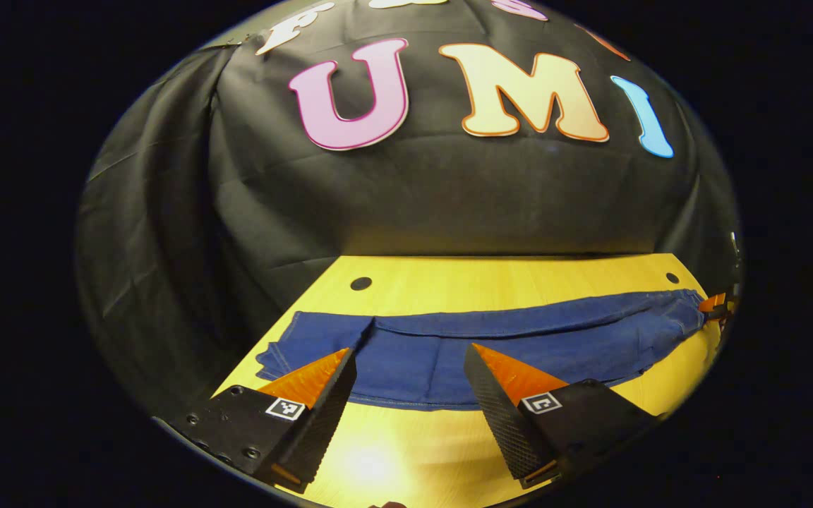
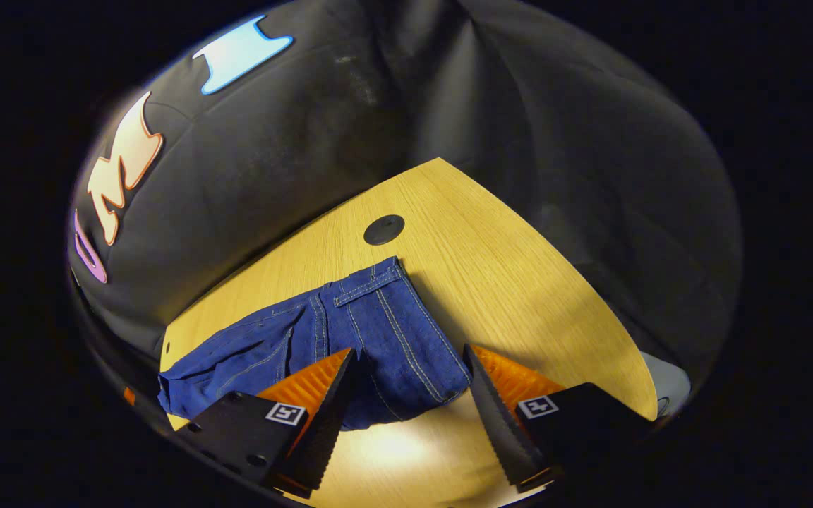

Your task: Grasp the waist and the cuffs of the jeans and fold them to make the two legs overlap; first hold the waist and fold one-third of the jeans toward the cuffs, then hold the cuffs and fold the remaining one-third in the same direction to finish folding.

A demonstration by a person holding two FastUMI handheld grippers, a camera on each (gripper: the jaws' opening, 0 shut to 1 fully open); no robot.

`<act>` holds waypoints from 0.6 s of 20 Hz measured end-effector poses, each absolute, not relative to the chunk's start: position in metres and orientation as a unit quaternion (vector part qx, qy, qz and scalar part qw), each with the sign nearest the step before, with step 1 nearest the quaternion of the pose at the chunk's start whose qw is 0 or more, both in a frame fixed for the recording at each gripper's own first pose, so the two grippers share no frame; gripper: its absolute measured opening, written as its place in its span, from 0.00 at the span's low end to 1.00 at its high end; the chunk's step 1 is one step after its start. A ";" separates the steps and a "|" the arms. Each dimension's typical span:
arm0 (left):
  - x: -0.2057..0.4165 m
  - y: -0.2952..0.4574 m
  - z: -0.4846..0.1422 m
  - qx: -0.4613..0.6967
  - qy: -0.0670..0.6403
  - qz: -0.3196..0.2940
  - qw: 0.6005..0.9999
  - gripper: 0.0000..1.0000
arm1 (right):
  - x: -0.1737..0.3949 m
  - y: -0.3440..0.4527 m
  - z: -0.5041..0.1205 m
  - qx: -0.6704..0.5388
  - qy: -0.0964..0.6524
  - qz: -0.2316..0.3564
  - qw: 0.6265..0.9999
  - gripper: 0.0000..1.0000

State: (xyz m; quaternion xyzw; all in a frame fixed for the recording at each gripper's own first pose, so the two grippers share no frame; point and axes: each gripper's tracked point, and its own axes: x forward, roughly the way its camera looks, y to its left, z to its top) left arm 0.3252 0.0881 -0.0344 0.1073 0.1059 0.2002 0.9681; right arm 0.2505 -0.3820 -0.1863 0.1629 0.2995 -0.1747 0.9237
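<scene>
**Hovering over flat jeans, first fold not started**

Looking along your left gripper (image 1: 410, 367), you see the jeans (image 1: 491, 346) spread flat on the table (image 1: 519, 279), their long axis running from 9 o'clock to 3 o'clock across the left gripper view. The far end at 3 o'clock sits just beside your other gripper (image 1: 713, 305). In the right gripper view, the stitched waist end (image 2: 378, 317) lies at 12 o'clock from your right gripper (image 2: 406, 367), with the legs trailing off toward 9 o'clock.

Both grippers stand with fingers apart, holding nothing, just above the near edge of the denim. Whether the two legs already overlap I cannot tell for sure; the cloth looks narrow and layered, which suggests they may. Neither third is folded yet, so by my reading you have the waist fold and the cuff fold left.
</scene>
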 end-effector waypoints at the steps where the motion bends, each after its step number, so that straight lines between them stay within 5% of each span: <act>1: 0.320 0.092 -0.033 0.109 0.106 0.208 0.966 0.95 | 0.251 -0.381 -0.189 0.168 0.295 -0.180 0.923 0.89; 6: 0.305 0.094 -0.029 0.092 0.104 0.230 0.963 0.94 | 0.253 -0.374 -0.194 0.159 0.287 -0.192 0.925 0.36; 12: 0.285 0.090 -0.025 0.108 0.101 0.248 0.957 0.95 | 0.258 -0.376 -0.188 0.188 0.275 -0.197 0.922 0.06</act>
